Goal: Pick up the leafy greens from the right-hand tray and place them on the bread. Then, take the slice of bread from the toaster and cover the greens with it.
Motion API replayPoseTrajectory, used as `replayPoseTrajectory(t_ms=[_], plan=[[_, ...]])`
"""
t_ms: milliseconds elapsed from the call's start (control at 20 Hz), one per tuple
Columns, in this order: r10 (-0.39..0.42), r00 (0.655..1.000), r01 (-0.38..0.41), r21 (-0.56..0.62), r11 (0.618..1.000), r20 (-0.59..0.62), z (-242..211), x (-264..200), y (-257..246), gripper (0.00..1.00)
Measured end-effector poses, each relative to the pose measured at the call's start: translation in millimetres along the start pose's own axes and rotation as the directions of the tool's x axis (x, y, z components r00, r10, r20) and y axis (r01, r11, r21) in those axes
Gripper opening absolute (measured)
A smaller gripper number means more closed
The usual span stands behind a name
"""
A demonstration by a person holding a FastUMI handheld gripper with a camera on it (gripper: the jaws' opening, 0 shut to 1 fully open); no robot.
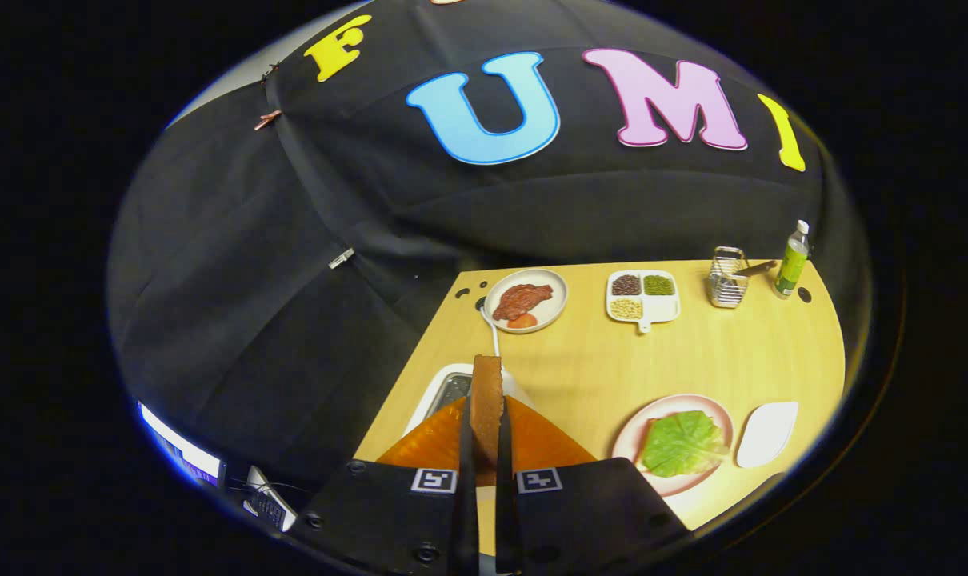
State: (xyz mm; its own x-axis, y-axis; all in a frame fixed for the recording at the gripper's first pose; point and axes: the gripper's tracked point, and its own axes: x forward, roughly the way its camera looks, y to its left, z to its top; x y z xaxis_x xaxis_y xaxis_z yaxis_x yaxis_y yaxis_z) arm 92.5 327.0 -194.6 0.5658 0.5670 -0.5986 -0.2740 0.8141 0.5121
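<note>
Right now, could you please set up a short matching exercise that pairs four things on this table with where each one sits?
Things:
1. slice of bread
2. leafy greens
3. empty white tray
4. green bottle

Places:
A. at the far corner of the table, beside the wire basket
B. on the pink plate
C. between the fingers of the gripper, edge-on above the toaster
D. just beside the pink plate, on its outer side

Pairs: 1-C, 2-B, 3-D, 4-A
</note>
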Motion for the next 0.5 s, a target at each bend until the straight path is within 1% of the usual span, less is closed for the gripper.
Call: replayPoseTrajectory(t_ms=[100,200,500], plan=[[-0.040,0.999,0.040,-0.032,0.999,0.015,-3.0,-3.2,-33.8,0.13],[-0.072,0.997,0.072,-0.035,0.997,0.015,-10.5,-4.8,-63.3,0.13],[-0.168,0.985,0.169,0.035,0.985,-0.034,-46.3,-1.7,-155.8,0.13]])
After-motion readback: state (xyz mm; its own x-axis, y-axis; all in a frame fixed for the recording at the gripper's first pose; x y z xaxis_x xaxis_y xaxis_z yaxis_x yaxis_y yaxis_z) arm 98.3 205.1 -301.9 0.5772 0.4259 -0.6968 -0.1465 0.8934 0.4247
